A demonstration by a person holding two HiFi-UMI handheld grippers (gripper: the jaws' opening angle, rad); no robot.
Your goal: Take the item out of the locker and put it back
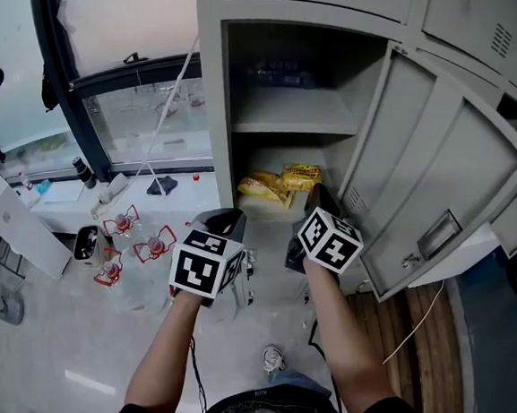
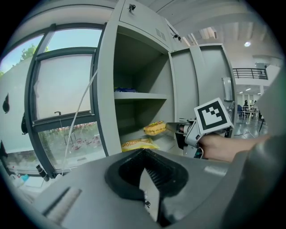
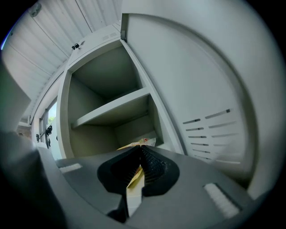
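The grey locker [image 1: 217, 97] stands open. Two yellow snack bags lie on its lower shelf. The left bag [image 1: 259, 190] [image 2: 137, 144] lies flat. My right gripper [image 1: 318, 192] [image 3: 140, 150] reaches into the compartment and is shut on the edge of the right yellow bag [image 1: 302, 177] [image 2: 155, 128]; a yellow sliver of that bag [image 3: 134, 178] shows between the pads. In the left gripper view the right gripper [image 2: 178, 129] touches that bag from the right. My left gripper [image 1: 222, 220] [image 2: 144, 154] hangs outside the locker at its lower left, shut and holding nothing.
The locker door [image 1: 436, 177] is swung open to the right, close to my right arm. A blue packet [image 1: 278, 72] lies on the upper shelf. Several bottles in red holders [image 1: 121, 224] stand on the floor at the left, by a white table [image 1: 26, 226] and a window.
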